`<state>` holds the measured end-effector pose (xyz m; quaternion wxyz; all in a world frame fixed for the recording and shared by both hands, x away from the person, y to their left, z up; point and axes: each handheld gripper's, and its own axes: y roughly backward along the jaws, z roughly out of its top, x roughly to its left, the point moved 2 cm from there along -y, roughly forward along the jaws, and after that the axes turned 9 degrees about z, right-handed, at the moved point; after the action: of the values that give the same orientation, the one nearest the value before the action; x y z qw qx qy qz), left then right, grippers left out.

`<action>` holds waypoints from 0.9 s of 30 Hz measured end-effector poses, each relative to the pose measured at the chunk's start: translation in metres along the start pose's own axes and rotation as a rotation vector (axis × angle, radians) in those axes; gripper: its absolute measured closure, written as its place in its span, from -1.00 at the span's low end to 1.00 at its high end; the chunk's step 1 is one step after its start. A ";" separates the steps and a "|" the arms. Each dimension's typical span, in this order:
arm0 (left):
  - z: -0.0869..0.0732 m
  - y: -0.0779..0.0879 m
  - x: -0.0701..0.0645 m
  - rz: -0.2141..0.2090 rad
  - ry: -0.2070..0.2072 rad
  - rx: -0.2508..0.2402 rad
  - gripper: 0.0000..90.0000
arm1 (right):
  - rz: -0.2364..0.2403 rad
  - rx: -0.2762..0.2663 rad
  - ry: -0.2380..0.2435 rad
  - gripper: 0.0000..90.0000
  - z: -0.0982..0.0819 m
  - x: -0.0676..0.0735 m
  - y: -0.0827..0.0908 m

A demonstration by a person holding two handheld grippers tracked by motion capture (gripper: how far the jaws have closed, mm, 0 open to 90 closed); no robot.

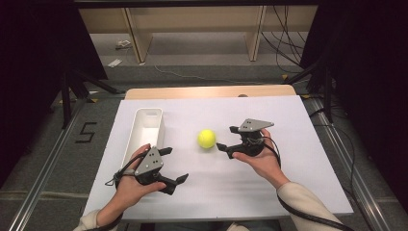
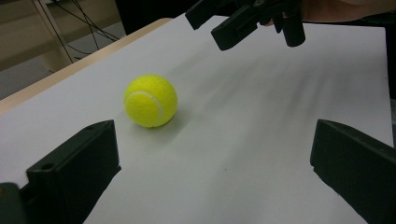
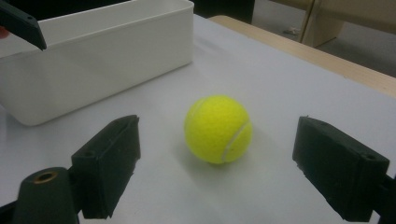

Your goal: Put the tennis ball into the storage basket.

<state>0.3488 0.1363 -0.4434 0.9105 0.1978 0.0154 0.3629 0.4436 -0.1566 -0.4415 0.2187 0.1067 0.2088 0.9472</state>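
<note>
Right gripper (image 1: 225,140), jaws spread wide and empty, sits just beside the tennis ball (image 1: 206,138) on the white table (image 1: 288,183), ball straight ahead between its jaws, nearer than the open left gripper (image 1: 174,165); white bin (image 1: 139,139) lies beyond.

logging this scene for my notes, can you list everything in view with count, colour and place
tennis ball: 1, yellow-green, middle of the white board, just ahead of the right tool
bin: 1, white, long and open-topped, left part of the board
board: 1, white, covering the table
table: 1, light wood, edge showing at the far side
shelving: 1, light wood, on the floor beyond the table
left tool: 1, black, jaws open, near the bin's near end
right tool: 1, black, jaws open, facing the ball
</note>
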 end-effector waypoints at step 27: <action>0.000 0.000 0.000 -0.003 -0.003 0.001 -0.98 | -0.007 0.022 -0.027 -0.65 0.002 -0.009 -0.021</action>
<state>0.3486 0.1362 -0.4434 0.9109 0.1988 0.0148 0.3612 0.4598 -0.1428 -0.4501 0.2238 0.1211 0.2165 0.9425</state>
